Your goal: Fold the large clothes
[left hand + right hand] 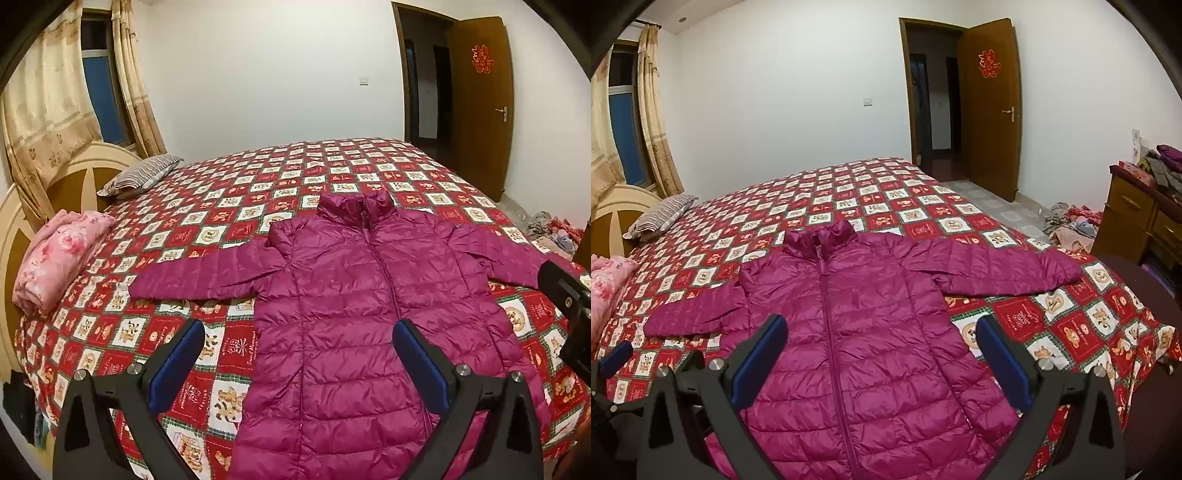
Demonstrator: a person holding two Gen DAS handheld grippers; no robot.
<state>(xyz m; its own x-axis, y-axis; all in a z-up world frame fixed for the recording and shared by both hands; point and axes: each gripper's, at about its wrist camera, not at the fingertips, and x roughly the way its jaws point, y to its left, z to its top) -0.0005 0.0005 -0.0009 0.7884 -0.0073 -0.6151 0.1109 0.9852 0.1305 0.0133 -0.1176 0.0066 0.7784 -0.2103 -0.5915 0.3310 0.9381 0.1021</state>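
- Left wrist view: we see our left gripper (pixel 297 343) with its jaws spread as wide as they go and nothing between the blue pads (pixel 424 360) — it hangs above the bed, tilted down. The magenta puffer jacket (pixel 354 295) lies flat and zipped on the red patchwork bedspread (pixel 207 206), collar away from us, both sleeves stretched out sideways. A folded pink quilt (pixel 59 254) and a striped pillow (pixel 142 175) sit near the headboard. Part of the right gripper (pixel 569 306) shows at the right edge.
- Right wrist view: our right gripper (pixel 881 341) is likewise wide open and holds nothing, poised over the jacket's (pixel 857 314) lower half. A wooden dresser (pixel 1134 218) stands at the right — clothes are piled on it.
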